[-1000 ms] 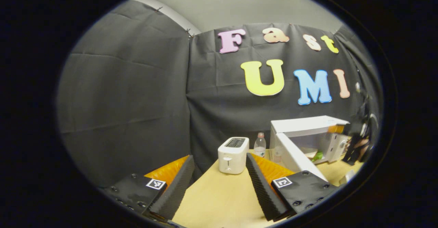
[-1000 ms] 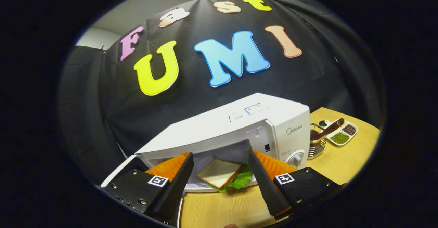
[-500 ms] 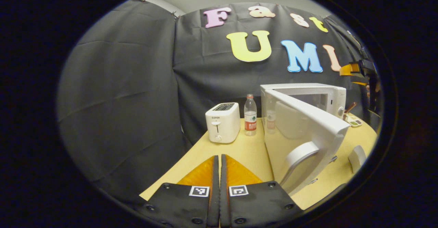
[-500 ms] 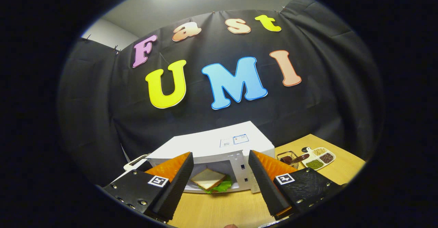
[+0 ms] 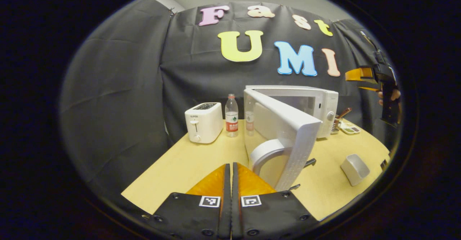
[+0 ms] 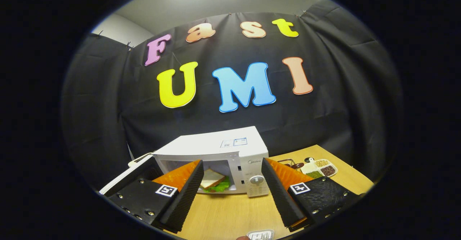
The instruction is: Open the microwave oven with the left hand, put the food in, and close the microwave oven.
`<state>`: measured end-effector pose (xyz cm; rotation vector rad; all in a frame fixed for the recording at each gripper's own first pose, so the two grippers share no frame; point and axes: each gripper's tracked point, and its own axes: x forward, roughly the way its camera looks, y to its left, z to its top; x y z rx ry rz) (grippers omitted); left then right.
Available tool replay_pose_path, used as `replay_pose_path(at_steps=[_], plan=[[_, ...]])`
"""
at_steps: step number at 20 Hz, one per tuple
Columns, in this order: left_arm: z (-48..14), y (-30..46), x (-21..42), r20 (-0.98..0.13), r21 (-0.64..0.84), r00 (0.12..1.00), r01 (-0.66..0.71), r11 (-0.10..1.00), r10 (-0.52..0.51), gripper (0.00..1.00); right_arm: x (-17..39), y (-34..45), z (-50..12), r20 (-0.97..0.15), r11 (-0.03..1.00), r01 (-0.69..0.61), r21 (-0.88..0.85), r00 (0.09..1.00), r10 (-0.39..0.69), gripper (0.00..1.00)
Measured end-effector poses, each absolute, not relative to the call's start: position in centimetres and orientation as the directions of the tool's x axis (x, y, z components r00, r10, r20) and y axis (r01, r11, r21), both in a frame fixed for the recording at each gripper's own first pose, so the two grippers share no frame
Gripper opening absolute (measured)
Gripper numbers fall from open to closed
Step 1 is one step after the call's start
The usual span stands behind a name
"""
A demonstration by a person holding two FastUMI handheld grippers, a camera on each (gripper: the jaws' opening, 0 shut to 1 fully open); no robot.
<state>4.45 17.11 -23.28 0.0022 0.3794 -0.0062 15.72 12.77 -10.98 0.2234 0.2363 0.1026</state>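
Desk [image 5: 187, 168]: we see it carrying the appliances and small dishes.
Microwave [image 5: 317, 101]: at the back of the desk, cavity facing us, the food already inside, so we judge closing is what remains.
Door [image 5: 284, 132]: swung wide on its left-side hinge, its free edge and curved handle [image 5: 264, 152] pointing toward us; its long axis runs from the hinge out to that edge.
Toaster [image 5: 203, 122] and bottle [image 5: 231, 116]: left of the microwave, apart from the door.
Left gripper [image 5: 228, 182]: our fingers are clenched together on nothing; the door's outer face lies just ahead and to their right, so this hand is nearer and a push rightward should swing it shut.
Right gripper [image 6: 230, 182]: fingers released and spread, holding nothing, well back from the opening.
Sandwich [image 6: 213, 181]: we see it inside the cavity, between the right fingers.
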Motion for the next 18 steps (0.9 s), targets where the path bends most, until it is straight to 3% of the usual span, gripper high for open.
replay_pose_path(at_steps=[18], plan=[[-19.8, 1.8, 11.2, -0.324, -0.082, 0.884, 0.329, 0.941, -0.337, 0.07, 12.7, 4.3, -10.9, -0.252, 0.986, 0.038, 0.165, 0.968, 0.005, 0.98]])
